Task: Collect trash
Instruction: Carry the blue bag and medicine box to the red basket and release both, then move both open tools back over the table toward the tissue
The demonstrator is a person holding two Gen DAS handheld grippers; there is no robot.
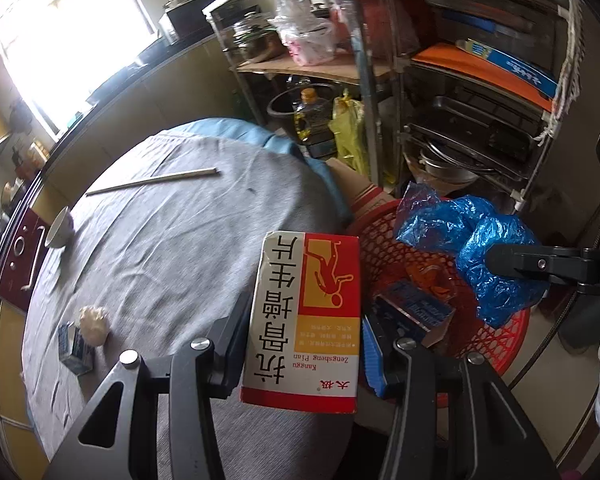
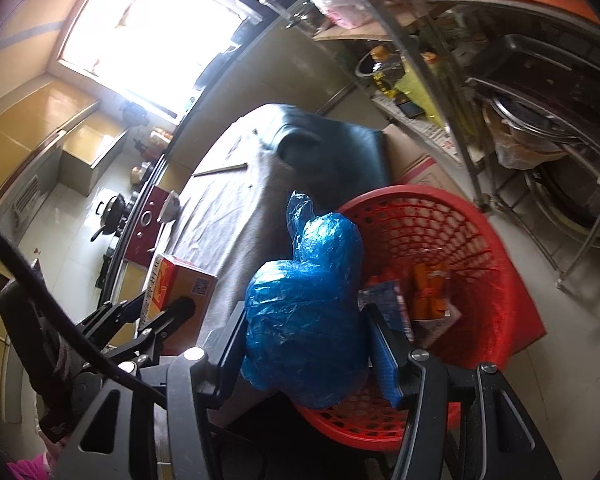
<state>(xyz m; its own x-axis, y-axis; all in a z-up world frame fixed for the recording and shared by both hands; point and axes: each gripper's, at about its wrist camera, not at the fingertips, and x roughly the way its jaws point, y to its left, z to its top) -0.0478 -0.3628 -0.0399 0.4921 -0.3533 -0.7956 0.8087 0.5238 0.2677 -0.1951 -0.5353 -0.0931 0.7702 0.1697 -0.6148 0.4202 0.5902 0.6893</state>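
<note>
My left gripper (image 1: pixel 304 344) is shut on a red, white and yellow medicine box (image 1: pixel 304 320), held over the table's right edge beside the red mesh basket (image 1: pixel 384 252). My right gripper (image 2: pixel 306 344) is shut on a crumpled blue plastic bag (image 2: pixel 308 320), held over the near rim of the basket (image 2: pixel 480 240). The bag (image 1: pixel 488 256) and the right gripper also show in the left wrist view. The box (image 2: pixel 180 288) shows in the right wrist view. In the basket lie a blue box (image 1: pixel 416 312) and an orange wrapper (image 2: pixel 430 292).
On the grey tablecloth (image 1: pixel 172 240) lie a crumpled tissue (image 1: pixel 94 326), two small blue boxes (image 1: pixel 74 346), a tipped white bowl (image 1: pixel 60 228) and chopsticks (image 1: pixel 152 181). A metal shelf rack (image 1: pixel 460 120) with pans stands behind the basket. A cardboard box (image 2: pixel 412 160) sits beside it.
</note>
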